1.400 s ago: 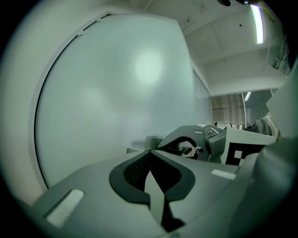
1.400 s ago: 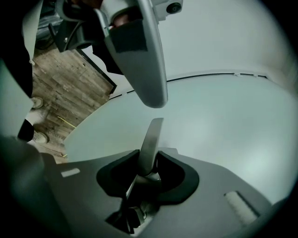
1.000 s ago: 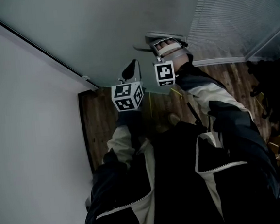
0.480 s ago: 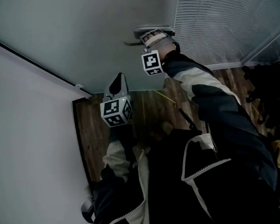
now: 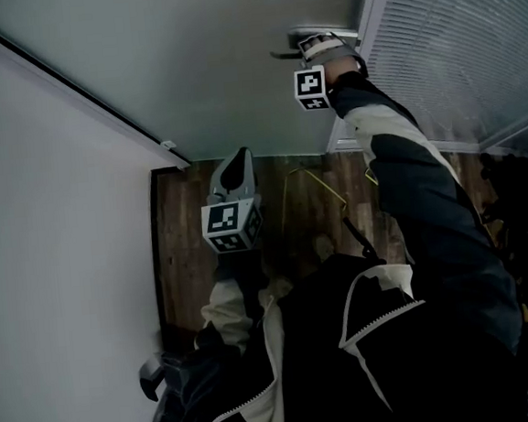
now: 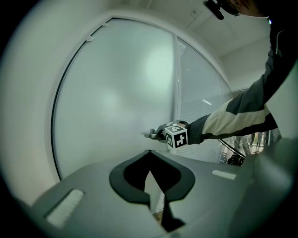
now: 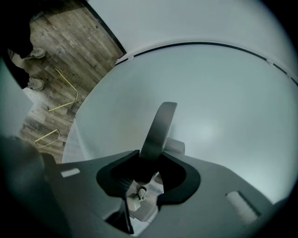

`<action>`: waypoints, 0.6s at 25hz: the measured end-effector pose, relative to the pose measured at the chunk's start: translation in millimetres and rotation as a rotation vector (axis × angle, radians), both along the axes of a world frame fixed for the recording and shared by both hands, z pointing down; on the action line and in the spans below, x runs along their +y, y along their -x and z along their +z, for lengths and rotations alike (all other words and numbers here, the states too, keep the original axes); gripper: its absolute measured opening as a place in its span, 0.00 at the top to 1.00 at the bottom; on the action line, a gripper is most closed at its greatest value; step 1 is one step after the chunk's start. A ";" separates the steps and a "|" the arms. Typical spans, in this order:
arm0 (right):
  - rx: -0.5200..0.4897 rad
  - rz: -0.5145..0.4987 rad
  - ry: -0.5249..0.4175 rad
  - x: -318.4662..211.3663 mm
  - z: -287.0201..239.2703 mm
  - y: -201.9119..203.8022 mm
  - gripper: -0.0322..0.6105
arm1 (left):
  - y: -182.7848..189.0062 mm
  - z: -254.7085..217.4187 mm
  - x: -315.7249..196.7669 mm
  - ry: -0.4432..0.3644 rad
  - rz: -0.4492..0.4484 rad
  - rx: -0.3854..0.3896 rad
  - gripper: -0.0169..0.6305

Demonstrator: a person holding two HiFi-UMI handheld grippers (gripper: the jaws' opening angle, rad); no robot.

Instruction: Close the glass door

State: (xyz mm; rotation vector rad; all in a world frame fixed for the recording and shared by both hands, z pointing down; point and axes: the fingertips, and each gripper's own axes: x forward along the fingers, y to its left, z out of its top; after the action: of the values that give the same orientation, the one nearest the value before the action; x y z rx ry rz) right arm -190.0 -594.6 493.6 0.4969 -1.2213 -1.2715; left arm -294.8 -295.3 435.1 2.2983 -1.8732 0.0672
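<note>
Fingers (image 7: 116, 175) of the right gripper (image 7: 151, 160) are opening round the handle (image 7: 160, 123) — we keep contact, easing the door (image 5: 195, 55) shut.

Office-type interior, not a home or workshop. Frosted glass door (image 5: 214, 63) with metal lever handle (image 7: 160, 125), glazed partition with slatted blinds (image 5: 451, 42) just beside it, plain white wall (image 5: 58, 269), wood-plank floor (image 5: 185, 249).

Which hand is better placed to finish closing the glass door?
Right. The right tool has the door handle between its jaws, which are opening slightly; the left tool hangs empty, jaws together, clear of the handle.
</note>
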 end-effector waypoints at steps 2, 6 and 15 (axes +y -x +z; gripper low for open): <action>0.003 0.000 -0.006 -11.8 0.5 -1.7 0.76 | 5.9 1.8 2.4 0.006 -0.022 -0.002 0.97; -0.009 0.012 -0.005 -28.2 1.9 2.5 0.76 | 18.6 6.5 7.8 0.020 -0.064 -0.003 0.97; -0.051 0.010 -0.009 -42.4 -0.8 7.6 0.76 | 24.0 9.1 -1.7 0.030 -0.075 0.017 0.97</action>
State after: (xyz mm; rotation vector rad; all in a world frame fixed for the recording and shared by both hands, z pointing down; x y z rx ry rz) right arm -197.6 -637.0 492.8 0.5444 -1.2547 -1.2627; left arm -318.8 -297.0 444.2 2.2003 -1.9340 0.0649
